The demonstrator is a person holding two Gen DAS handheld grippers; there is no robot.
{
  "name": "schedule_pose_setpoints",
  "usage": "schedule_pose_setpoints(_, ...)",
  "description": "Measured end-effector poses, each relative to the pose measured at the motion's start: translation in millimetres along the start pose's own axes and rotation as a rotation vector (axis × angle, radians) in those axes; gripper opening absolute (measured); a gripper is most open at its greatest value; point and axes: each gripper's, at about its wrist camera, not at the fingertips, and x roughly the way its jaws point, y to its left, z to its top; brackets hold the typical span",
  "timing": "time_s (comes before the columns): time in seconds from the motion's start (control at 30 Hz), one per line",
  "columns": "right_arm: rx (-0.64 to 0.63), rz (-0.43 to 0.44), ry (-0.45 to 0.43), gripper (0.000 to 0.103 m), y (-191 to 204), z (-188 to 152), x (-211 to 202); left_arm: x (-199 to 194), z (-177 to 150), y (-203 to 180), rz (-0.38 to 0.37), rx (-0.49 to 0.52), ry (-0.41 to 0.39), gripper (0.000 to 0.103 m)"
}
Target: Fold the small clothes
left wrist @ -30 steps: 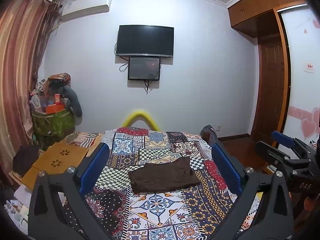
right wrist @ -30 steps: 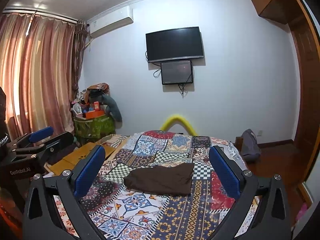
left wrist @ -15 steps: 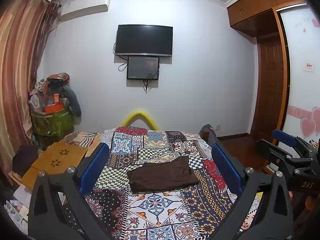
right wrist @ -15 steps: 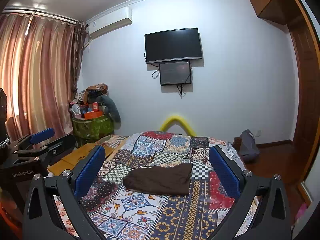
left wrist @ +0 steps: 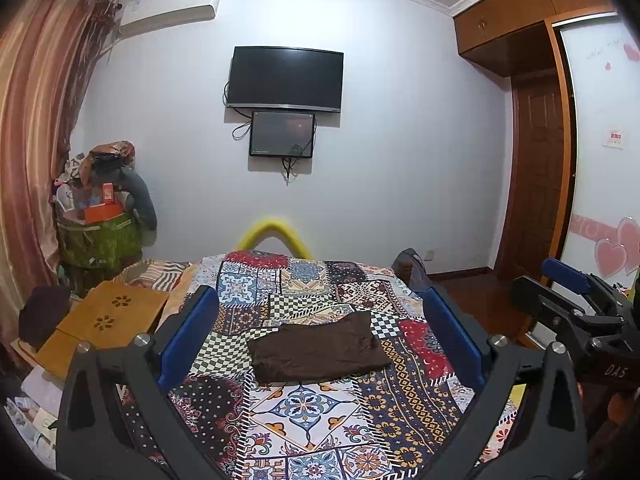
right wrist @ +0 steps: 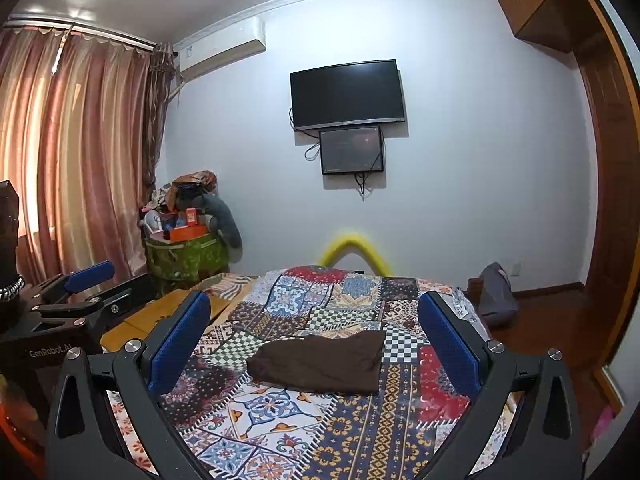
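Garment: a dark brown cloth (left wrist: 320,350) lies folded into a rough rectangle on the patchwork bedspread (left wrist: 304,404); it sits flat near the middle of the bed; in the right wrist view the same brown cloth (right wrist: 320,362) shows a slightly raised right edge
Left gripper: the left gripper (left wrist: 320,332) hangs above the near end of the bed with its blue-padded fingers (left wrist: 188,336) spread wide; nothing sits between them; the cloth lies beyond the tips, not touched; from the right wrist view the left gripper (right wrist: 86,280) appears at the left edge, off the side of the bed
Right gripper: the right gripper (right wrist: 314,330) is likewise spread wide with nothing in its grasp; its blue pads (right wrist: 448,340) frame the cloth from a distance; in the left wrist view the right gripper (left wrist: 568,284) shows at the right edge, off the bed's side
Bedspread: bright squares of checks, flowers and geometric prints; it covers the whole bed top
Wall: a dark television (left wrist: 285,79) hangs above a smaller screen (left wrist: 282,134); an air conditioner (left wrist: 170,10) sits near the ceiling
Left corner: a green bag (left wrist: 98,238) piled with boxes and clothes stands beside the striped curtain (left wrist: 36,120)
Beside bed: wooden boards (left wrist: 108,320) with flower cut-outs lie to the left of the bed
Foot of bed: a yellow curved tube (left wrist: 274,232) rises behind the far edge of the bedspread
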Motion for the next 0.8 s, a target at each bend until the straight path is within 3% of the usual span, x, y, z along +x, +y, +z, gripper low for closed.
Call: schedule_pose_setpoints(0.8,0.005,-0.002,0.002,0.103,-1.1,1.3,1.2,-2.9,2.2,-4.8,-0.031,0.008,0.006,0.103)
